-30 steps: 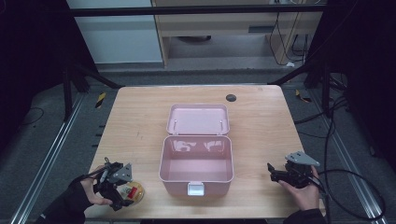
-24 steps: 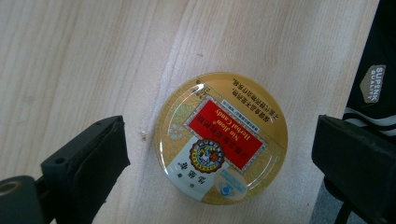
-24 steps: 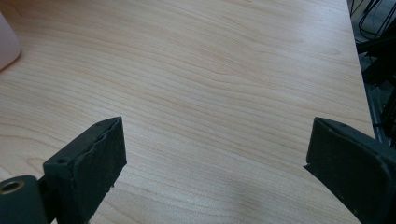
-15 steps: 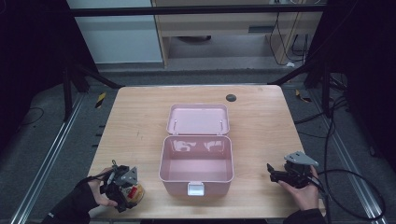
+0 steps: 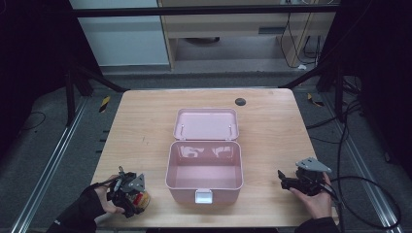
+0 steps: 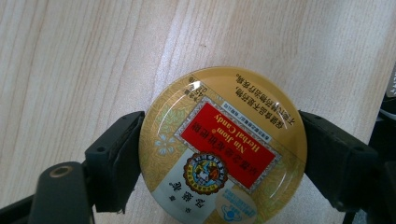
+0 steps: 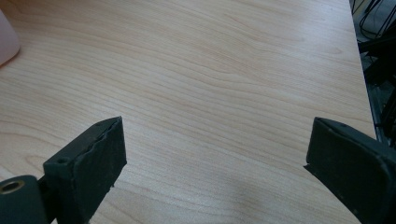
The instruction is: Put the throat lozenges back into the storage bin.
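A round yellow candy tin [image 6: 224, 149] with a red "Herbal Candy" label lies on the wooden table [image 5: 272, 131] at the front left. In the left gripper view both jaws of my left gripper [image 6: 222, 135] press on the tin's opposite sides. From above, that gripper [image 5: 128, 189] covers most of the tin [image 5: 143, 200]. My right gripper [image 5: 283, 177] rests low at the front right, pointing left. Its jaws [image 7: 215, 140] stand wide apart over bare wood with nothing between them.
An open pink plastic box [image 5: 168, 167] stands at the table's middle front, empty inside. Its lid [image 5: 206, 124] lies flat behind it and a white latch [image 5: 202, 196] faces the front edge. A small dark disc [image 5: 240, 101] sits at the back. Cables trail off the right side.
My left gripper has shifted slightly right and closer to the front edge, ending over the candy tin. The right gripper has stayed in place.
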Motion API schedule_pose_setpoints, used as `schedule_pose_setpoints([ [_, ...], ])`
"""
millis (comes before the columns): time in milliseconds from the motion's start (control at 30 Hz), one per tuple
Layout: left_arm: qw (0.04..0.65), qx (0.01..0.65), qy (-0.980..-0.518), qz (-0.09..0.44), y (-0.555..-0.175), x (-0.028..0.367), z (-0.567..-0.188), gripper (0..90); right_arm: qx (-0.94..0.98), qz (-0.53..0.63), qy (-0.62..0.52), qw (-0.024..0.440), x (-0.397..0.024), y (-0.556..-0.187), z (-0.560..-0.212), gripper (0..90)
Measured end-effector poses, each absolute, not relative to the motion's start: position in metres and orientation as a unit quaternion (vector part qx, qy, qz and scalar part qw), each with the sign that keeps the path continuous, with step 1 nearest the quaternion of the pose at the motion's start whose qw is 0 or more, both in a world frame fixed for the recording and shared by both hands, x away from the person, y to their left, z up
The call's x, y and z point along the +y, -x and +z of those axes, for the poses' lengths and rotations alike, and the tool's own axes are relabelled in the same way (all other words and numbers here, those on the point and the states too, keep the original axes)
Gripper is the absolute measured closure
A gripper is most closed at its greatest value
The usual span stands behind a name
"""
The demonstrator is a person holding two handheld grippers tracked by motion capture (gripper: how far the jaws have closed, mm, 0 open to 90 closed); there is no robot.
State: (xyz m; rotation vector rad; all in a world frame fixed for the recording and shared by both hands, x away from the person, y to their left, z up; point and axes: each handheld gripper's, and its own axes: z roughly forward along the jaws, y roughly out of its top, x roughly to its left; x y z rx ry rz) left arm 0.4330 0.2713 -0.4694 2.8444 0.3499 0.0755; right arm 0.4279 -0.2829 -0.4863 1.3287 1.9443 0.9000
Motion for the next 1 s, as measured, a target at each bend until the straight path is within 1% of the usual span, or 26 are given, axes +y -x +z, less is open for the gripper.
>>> schedule_pose_setpoints([
  [300, 0.148, 0.125, -0.981, 0.023, -0.435, 0.272, -0.464, 19.5, 0.734, 0.340, -0.502, 0.305, -0.283, -0.428, -0.486, 5.2],
  [533, 0.173, 0.128, -0.976, 0.038, -0.434, 0.274, -0.436, 19.6, 0.735, 0.339, -0.502, 0.305, -0.283, -0.428, -0.486, 5.1],
  [1000, 0.193, 0.119, -0.972, 0.060, -0.438, 0.265, -0.385, 19.7, 0.736, 0.339, -0.501, 0.305, -0.284, -0.428, -0.486, 5.0],
])
